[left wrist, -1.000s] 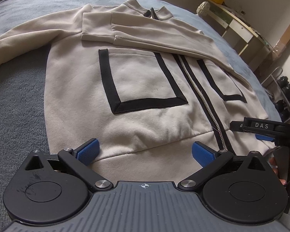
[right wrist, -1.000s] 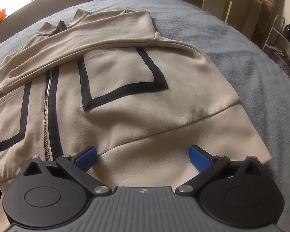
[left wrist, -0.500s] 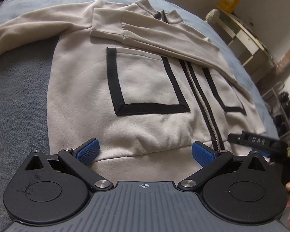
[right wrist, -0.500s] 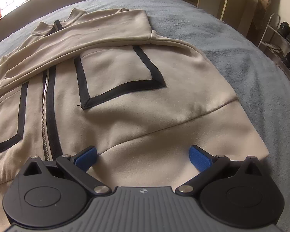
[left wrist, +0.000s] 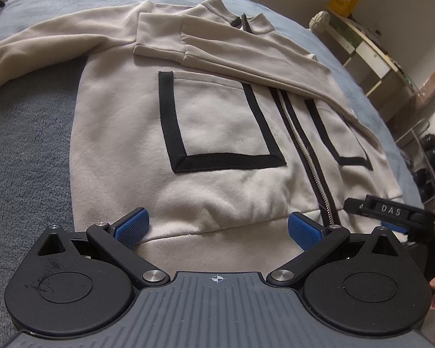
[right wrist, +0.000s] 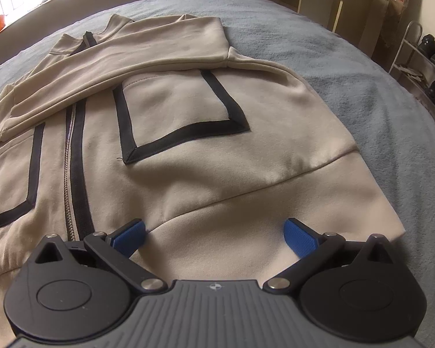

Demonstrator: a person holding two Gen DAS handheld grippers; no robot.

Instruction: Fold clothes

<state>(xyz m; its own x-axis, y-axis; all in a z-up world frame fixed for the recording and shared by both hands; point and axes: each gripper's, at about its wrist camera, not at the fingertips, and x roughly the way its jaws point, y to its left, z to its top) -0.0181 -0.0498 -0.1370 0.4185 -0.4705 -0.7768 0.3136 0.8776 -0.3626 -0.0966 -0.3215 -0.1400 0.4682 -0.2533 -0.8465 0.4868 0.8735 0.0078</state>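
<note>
On my far left one beige sleeve [left wrist: 43,46] trails out flat over the grey, nubbly bed cover [left wrist: 23,150], loose and soft in its curve. My left gripper [left wrist: 217,229] hangs just above the hem band of the jacket [left wrist: 124,145], its jaws spread wide with nothing between them, the two blue ribbed pads [left wrist: 132,226] standing over the fleecy cloth. The jacket lies front-up on the bed, zipped shut, the metal zipper [left wrist: 301,150] running between two black strips. I count two square pockets [left wrist: 217,124] edged in black tape, one on each side of the zipper. The other sleeve [right wrist: 124,58] is folded across the chest, its cuff squared off. My right gripper [right wrist: 214,233] sits over the hem band near the jacket's right corner, jaws likewise wide and empty. At the far right stands a wire rack [right wrist: 429,66] with dark shoes.
</note>
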